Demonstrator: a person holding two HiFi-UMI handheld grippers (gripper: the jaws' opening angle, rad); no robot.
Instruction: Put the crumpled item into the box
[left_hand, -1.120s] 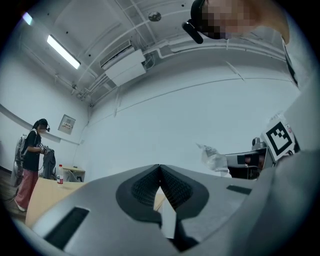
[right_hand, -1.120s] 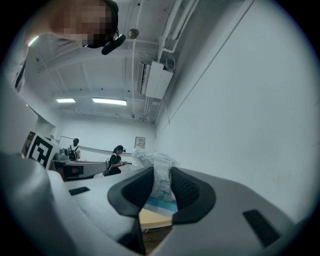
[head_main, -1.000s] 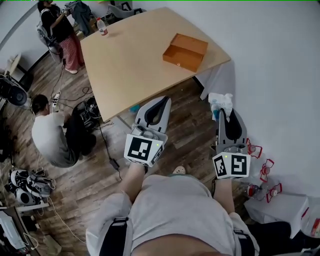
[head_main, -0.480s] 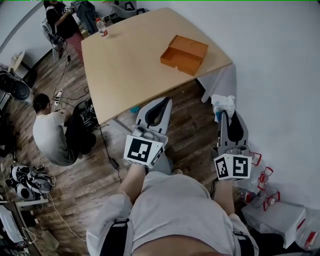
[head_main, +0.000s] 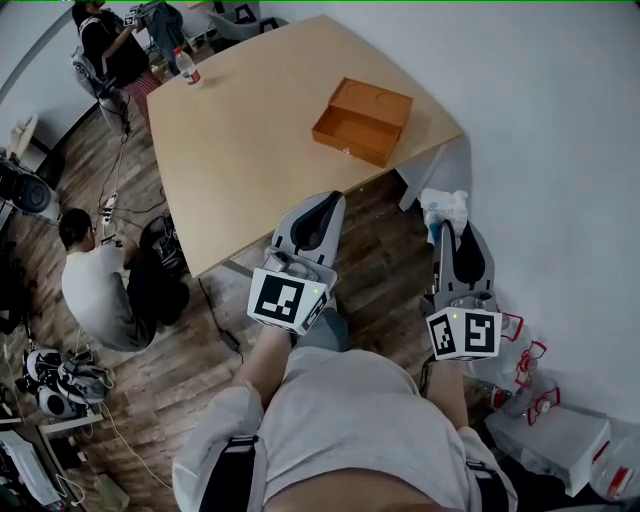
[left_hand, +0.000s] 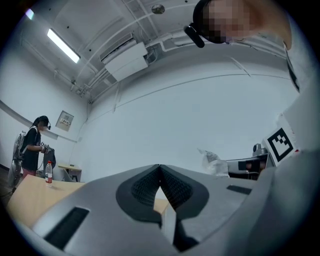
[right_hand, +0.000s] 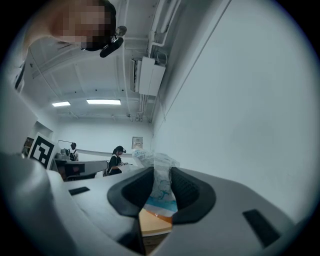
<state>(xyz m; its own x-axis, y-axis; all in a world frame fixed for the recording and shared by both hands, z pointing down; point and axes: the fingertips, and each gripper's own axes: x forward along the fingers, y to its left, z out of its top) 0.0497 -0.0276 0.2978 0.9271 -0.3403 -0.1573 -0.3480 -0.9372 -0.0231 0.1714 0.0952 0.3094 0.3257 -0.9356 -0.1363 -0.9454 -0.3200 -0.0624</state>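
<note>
An open orange cardboard box (head_main: 363, 121) lies on the far right part of the wooden table (head_main: 250, 130). My right gripper (head_main: 447, 223) is shut on the crumpled item (head_main: 443, 208), a white and blue plastic wrapper that sticks out past its tips; the right gripper view shows the wrapper (right_hand: 160, 186) pinched between the pads. That gripper hangs over the floor, short of the table's near right corner. My left gripper (head_main: 331, 198) is shut with nothing in it, its tips at the table's near edge; its pads (left_hand: 172, 189) meet at the tips.
A water bottle (head_main: 185, 66) stands at the table's far left edge. One person (head_main: 105, 45) stands beyond the table, another (head_main: 95, 285) crouches on the wooden floor at the left among cables. A white wall (head_main: 560, 150) runs along the right, with bottles (head_main: 520, 385) at its foot.
Both grippers have moved forward toward the table, and the table and box now sit closer. The wrapper stays in the right gripper.
</note>
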